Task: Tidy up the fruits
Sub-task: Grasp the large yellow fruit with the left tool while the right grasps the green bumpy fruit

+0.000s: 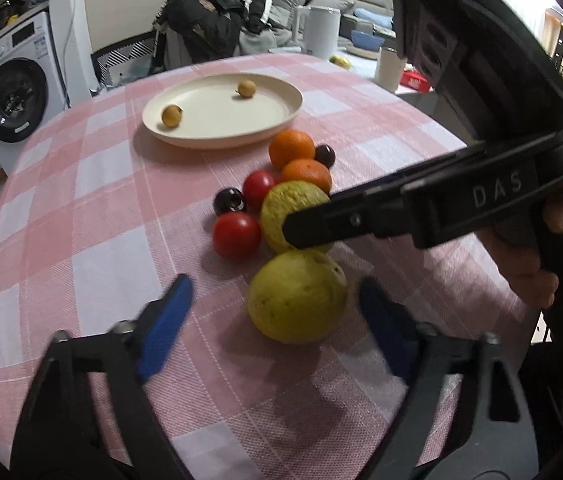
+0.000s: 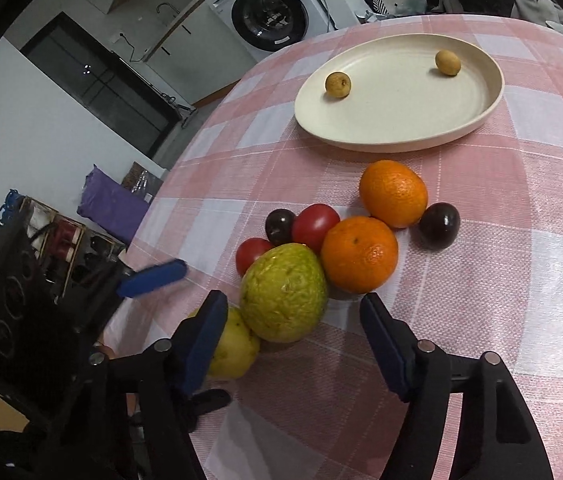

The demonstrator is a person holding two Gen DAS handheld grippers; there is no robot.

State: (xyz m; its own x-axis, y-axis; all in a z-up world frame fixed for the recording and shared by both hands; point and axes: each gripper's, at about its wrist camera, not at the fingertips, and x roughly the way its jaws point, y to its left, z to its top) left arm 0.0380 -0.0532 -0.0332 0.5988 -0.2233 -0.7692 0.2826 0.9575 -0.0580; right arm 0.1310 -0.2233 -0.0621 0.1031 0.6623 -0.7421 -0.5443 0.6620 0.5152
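My left gripper (image 1: 275, 304) stands open around the nearer yellow-green guava (image 1: 297, 296), with a gap at each blue pad. My right gripper (image 2: 293, 300) is open around the farther guava (image 2: 283, 292), its pads clear of the skin; one of its black fingers (image 1: 321, 228) crosses that guava (image 1: 281, 204). Beyond lie two oranges (image 2: 359, 254) (image 2: 393, 192), two red tomatoes (image 2: 315, 224) (image 2: 251, 252) and two dark plums (image 2: 439, 224) (image 2: 279, 224). Farther back, the cream plate (image 2: 481, 116) holds two small tan fruits (image 2: 337, 85) (image 2: 447, 63).
Everything sits on a pink-and-white checked tablecloth (image 1: 81, 208). A washing machine (image 1: 13, 96) stands beyond the table's left edge, and a chair piled with dark clothes (image 1: 201, 20) behind it. A white container (image 1: 321, 30) and a cup (image 1: 389, 68) stand at the far right.
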